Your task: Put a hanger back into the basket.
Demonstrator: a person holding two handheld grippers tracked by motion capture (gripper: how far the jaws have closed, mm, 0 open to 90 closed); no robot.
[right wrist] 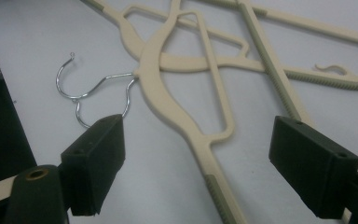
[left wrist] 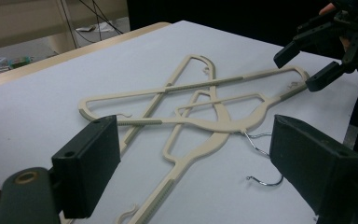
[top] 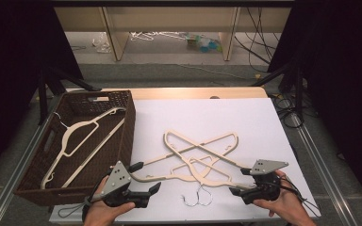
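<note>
Two cream plastic hangers (top: 200,157) lie crossed on the white table top (top: 245,122), their wire hooks (top: 199,197) pointing at the near edge. A third cream hanger (top: 82,136) rests inside the brown wicker basket (top: 128,123) on the left. My left gripper (top: 147,177) is open at the left end of the crossed pair, just above the table. My right gripper (top: 239,181) is open at their right end. In the left gripper view the hangers (left wrist: 191,107) lie beyond the gripper (left wrist: 198,154), with the right gripper (left wrist: 307,60) open farther off. The right gripper view has a hanger arm (right wrist: 177,112) running between the gripper (right wrist: 205,163) jaws.
The basket fills the table's left side, its near wall close to my left hand. The near table edge (top: 217,219) runs just behind both hands. Beyond the far edge are wooden legs (top: 115,37), floor cables (top: 259,52) and dark curtains on both sides.
</note>
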